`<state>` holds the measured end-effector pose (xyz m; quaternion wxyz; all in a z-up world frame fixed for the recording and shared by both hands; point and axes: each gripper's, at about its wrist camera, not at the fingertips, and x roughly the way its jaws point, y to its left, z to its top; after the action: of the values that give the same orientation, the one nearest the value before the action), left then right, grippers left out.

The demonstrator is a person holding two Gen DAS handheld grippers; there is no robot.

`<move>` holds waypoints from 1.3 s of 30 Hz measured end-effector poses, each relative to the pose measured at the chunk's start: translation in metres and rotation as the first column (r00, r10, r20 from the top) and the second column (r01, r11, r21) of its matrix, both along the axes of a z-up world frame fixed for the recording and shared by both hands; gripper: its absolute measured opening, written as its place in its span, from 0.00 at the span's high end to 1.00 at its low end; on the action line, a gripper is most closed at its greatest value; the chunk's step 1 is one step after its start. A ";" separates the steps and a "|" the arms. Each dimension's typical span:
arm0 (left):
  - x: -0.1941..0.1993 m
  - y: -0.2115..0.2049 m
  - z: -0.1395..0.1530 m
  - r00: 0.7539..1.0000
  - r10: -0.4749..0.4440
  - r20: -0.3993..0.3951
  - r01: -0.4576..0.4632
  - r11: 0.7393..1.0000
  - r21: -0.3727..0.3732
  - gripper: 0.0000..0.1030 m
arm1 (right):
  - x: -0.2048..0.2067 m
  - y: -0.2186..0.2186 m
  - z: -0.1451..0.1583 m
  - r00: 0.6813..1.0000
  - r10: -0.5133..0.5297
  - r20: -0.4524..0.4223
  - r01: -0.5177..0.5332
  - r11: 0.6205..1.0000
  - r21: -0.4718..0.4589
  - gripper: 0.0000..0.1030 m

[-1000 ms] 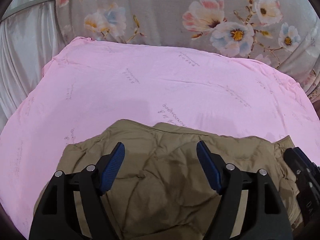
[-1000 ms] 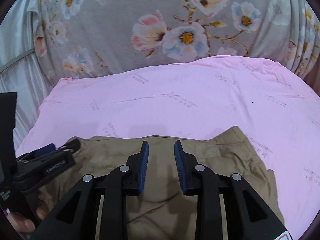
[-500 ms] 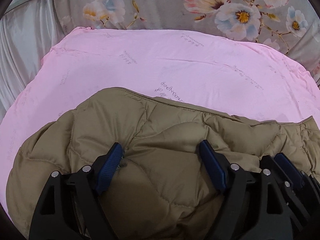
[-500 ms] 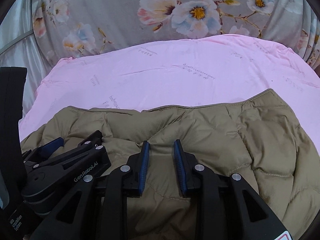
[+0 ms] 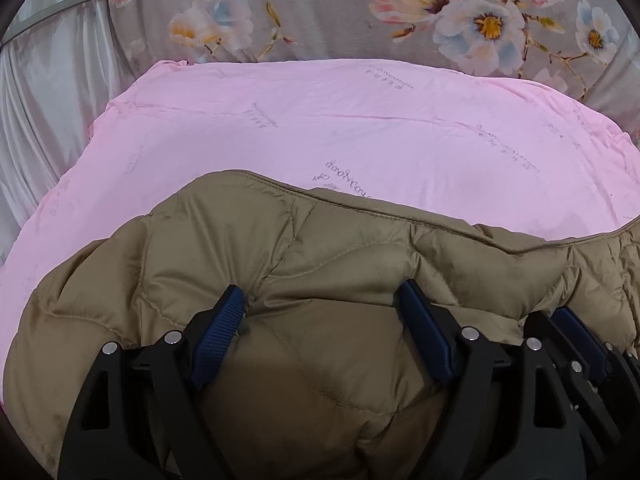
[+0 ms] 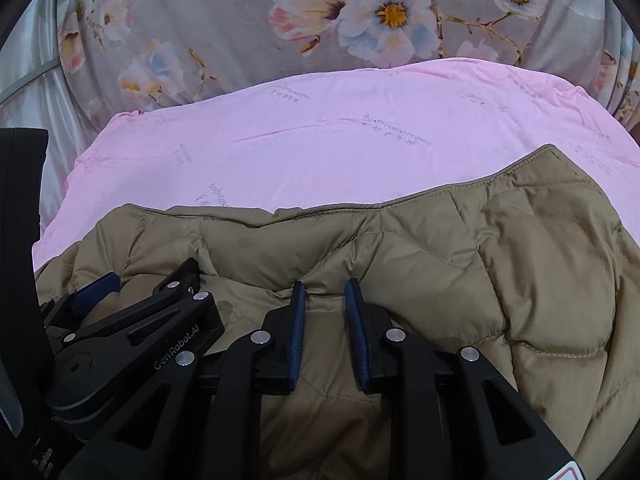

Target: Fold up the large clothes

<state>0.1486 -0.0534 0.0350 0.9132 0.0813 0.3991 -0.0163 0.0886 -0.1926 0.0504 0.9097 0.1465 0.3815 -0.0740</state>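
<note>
A tan quilted jacket [image 5: 320,248] lies on a pink sheet [image 5: 360,132] and fills the lower half of both views. My left gripper [image 5: 320,290] stands wide open, its tips sunk into the puffy fabric, which bulges up between them. Just to its right, the right gripper [image 5: 576,332] rests on the same jacket. In the right wrist view the right gripper [image 6: 325,284] holds a narrow gap with a ridge of the jacket [image 6: 520,260] pinched between its blue pads. The left gripper [image 6: 148,276] shows at the lower left there.
The pink sheet [image 6: 360,140] stretches bare beyond the jacket's far edge. Grey floral fabric [image 5: 320,8] rises behind it. Pale satin cloth [image 5: 48,100] hangs at the left. A black strap [image 6: 20,240] crosses the left edge of the right wrist view.
Both grippers have sunk down onto the jacket, which now looks larger and puffier around the fingers. The left jaws stand slightly wider than a second ago.
</note>
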 end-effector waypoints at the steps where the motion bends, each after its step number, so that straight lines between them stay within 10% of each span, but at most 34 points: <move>1: 0.000 0.000 0.000 1.000 0.001 0.000 -0.001 1.000 0.002 0.25 | 0.000 0.000 0.000 1.000 -0.002 0.000 0.002 1.000 -0.001 0.77; 14: 0.003 0.002 0.003 1.000 -0.007 -0.011 0.007 1.000 -0.020 0.22 | 0.000 -0.003 0.002 1.000 -0.014 0.012 0.014 1.000 0.009 0.78; 20: -0.046 0.036 0.037 1.000 -0.008 0.028 0.010 0.996 -0.093 0.14 | -0.063 0.023 0.038 0.991 0.006 0.135 -0.004 1.000 -0.014 0.69; 39: -0.092 0.053 0.003 0.997 0.004 0.076 -0.005 1.000 0.014 0.13 | -0.078 0.043 0.008 0.997 0.043 0.066 -0.044 0.999 0.016 0.67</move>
<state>0.0565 -0.0008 0.0384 0.9272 0.0876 0.3642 -0.0083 0.0111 -0.1499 0.0584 0.9218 0.1483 0.3552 -0.0458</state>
